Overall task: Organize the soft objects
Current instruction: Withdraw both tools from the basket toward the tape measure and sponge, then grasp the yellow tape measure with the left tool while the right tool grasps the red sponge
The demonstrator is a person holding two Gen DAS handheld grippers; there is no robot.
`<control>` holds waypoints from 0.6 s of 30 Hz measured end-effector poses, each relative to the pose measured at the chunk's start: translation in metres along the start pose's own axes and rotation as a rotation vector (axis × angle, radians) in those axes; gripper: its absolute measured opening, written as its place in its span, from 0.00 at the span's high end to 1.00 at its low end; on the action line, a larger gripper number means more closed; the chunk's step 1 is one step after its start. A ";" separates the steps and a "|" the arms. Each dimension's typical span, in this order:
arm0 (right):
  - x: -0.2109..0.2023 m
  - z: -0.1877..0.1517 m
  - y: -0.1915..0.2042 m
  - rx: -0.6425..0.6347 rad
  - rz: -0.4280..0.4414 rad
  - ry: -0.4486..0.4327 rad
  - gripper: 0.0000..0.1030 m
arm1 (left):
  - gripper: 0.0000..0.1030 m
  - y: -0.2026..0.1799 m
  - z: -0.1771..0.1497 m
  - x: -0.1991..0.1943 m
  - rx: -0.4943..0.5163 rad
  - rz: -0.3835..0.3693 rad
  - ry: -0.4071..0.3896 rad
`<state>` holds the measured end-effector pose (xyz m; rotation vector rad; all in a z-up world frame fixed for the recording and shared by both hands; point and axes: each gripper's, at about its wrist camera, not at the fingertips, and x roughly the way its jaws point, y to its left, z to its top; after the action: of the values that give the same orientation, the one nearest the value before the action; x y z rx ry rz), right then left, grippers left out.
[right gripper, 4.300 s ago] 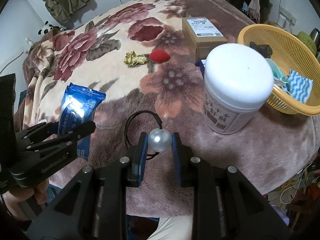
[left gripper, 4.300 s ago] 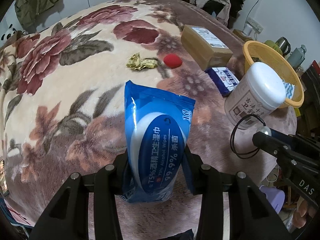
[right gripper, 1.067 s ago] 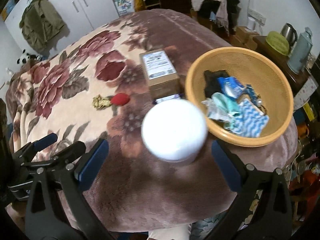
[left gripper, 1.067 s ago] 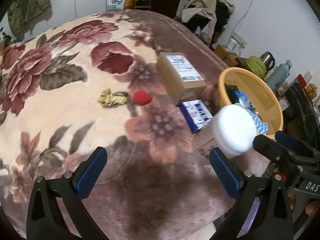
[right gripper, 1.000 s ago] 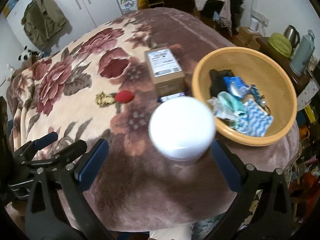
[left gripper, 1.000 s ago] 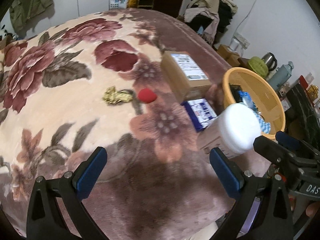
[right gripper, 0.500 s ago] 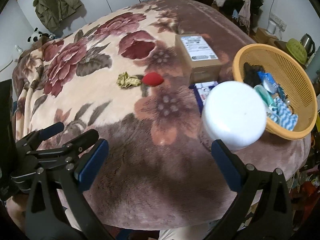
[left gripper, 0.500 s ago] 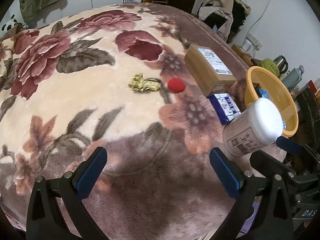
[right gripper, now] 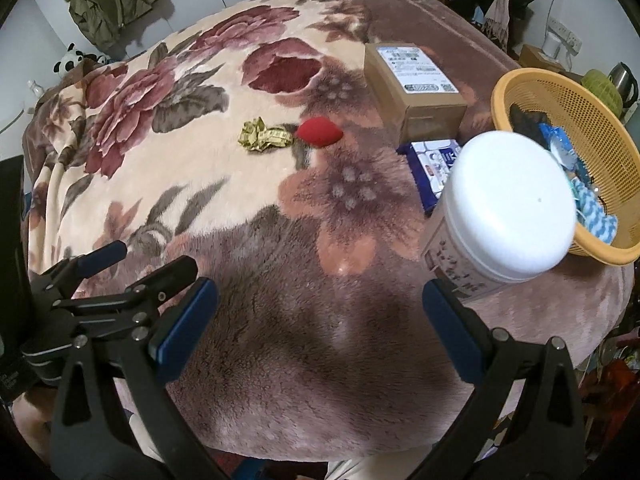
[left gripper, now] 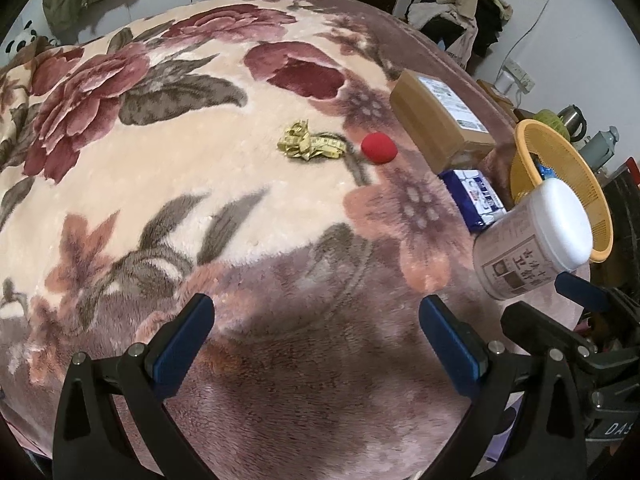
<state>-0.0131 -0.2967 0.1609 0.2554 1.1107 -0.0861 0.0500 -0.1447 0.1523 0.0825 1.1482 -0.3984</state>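
Observation:
A red sponge (left gripper: 378, 148) (right gripper: 319, 132) and a crumpled yellow tape (left gripper: 310, 145) (right gripper: 264, 137) lie mid-blanket. A blue tissue pack (left gripper: 475, 197) (right gripper: 434, 162) lies by the cardboard box. The orange basket (left gripper: 600, 208) (right gripper: 532, 80) at the right holds several soft items. My left gripper (left gripper: 316, 344) is open and empty over the near blanket. My right gripper (right gripper: 320, 328) is open and empty, near the white jar (right gripper: 500, 212).
A cardboard box (left gripper: 440, 120) (right gripper: 416, 76) lies behind the tissue pack. The white jar (left gripper: 532, 240) stands at the blanket's near right edge. Clothes, a kettle and a cabinet stand beyond the flowered blanket (left gripper: 160, 184).
Both grippers once held things (wipes pack, hair tie with bead) and are now open and empty. In the last second both pulled back toward the near edge.

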 end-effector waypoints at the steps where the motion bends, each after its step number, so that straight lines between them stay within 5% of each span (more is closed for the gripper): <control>1: 0.002 0.000 0.001 0.000 0.000 0.002 0.00 | 0.01 0.002 0.000 0.003 -0.001 0.003 0.003; 18: 0.053 0.010 0.014 -0.004 0.013 0.059 0.00 | 0.01 0.044 0.004 0.051 -0.072 -0.014 0.063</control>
<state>0.0216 -0.2826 0.1197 0.2627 1.1675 -0.0656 0.0865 -0.1187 0.1019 0.0241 1.2247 -0.3683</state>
